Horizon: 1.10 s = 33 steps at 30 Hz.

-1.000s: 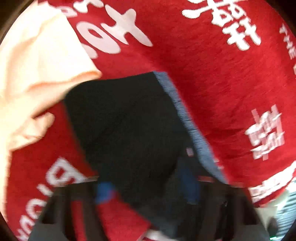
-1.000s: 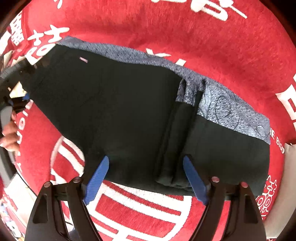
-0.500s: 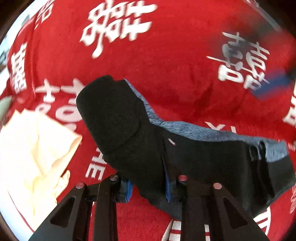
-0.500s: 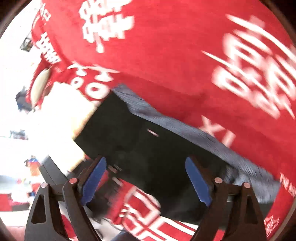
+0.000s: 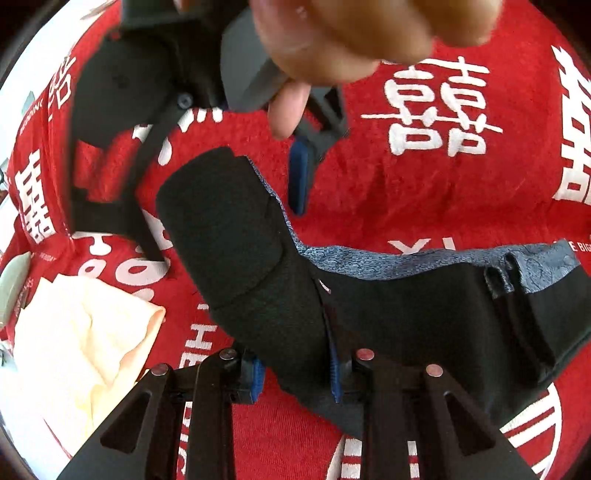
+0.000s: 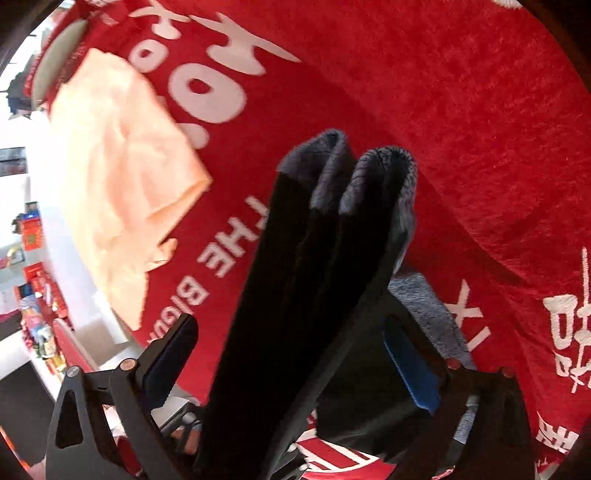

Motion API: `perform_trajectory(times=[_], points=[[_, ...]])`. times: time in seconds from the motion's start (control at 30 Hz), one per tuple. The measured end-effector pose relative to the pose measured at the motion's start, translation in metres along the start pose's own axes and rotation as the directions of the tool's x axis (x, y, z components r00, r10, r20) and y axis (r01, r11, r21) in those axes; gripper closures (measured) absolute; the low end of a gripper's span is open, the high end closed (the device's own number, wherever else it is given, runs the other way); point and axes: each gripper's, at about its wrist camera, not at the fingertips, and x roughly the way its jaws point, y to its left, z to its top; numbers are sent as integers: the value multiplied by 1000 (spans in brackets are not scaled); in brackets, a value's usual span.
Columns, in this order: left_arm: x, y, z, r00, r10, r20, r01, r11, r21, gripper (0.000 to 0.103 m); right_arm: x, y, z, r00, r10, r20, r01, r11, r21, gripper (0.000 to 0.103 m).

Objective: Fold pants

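We keep the left gripper [image 5: 295,365] clamped on the black pants' [image 5: 406,317] folded end, lifted off the red cloth [image 5: 461,184] w/ the right gripper [image 6: 291,365] wide open round the raised fold, gripping nothing, prob. to re-grip.

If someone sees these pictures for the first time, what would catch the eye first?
Probably the black pants with a grey lining, gripped by the left gripper low in the left wrist view, over a bright red cloth with white lettering. Next, the person's hand holding the right gripper above, and a cream cloth at the left.
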Motion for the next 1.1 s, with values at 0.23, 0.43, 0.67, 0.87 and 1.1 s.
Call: perform_trajectory(times=[0.23, 0.43, 0.67, 0.87, 1.1], points=[[-18, -9, 10, 999, -32, 19, 32, 999, 24, 75, -25, -38, -23, 988, 72, 134, -81, 995, 62, 80], [-49, -33, 22, 995, -78, 56, 73, 994, 81, 75, -67, -75, -78, 924, 213, 317, -250, 965, 79, 85], [-99, -95, 29, 981, -168, 102, 142, 965, 220, 75, -102, -138, -174, 776, 362, 516, -475, 874, 100, 85], [-115, -173, 27, 965, -252, 69, 213, 911, 353, 75, -98, -206, -269, 678, 366, 638, -575, 804, 150, 85], [-108, -262, 8, 962, -274, -9, 243, 836, 492, 75, -56, -286, -354, 618, 340, 709, -660, 714, 233, 85]])
